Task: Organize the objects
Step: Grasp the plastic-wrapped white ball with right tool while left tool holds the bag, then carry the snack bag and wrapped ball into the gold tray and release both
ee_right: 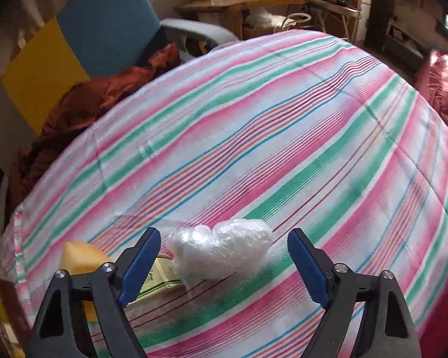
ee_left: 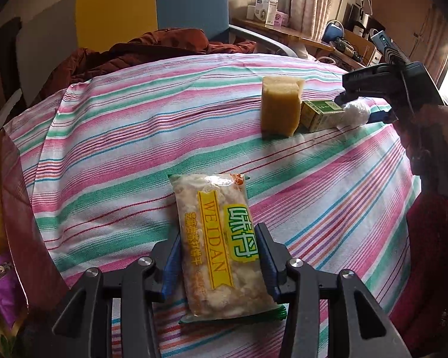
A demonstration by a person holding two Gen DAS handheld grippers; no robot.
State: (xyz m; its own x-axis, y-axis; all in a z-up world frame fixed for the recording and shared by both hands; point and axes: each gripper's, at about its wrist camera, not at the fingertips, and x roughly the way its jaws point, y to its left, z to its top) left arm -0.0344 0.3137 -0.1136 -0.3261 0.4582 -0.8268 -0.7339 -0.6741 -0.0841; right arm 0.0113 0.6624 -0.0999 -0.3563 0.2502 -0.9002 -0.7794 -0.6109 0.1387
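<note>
Snack pkt clamped in left gripper, over striped cloth.

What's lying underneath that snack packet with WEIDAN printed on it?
The snack packet, clamped in the left gripper, has the striped cloth under it. Whether it rests on that cloth or hangs just above cannot be told. Whatever the cloth covers is hidden.

The right tool stood open around a white plastic bundle on the striped cloth. A yellow sponge lay at nine o'clock of it.
</note>
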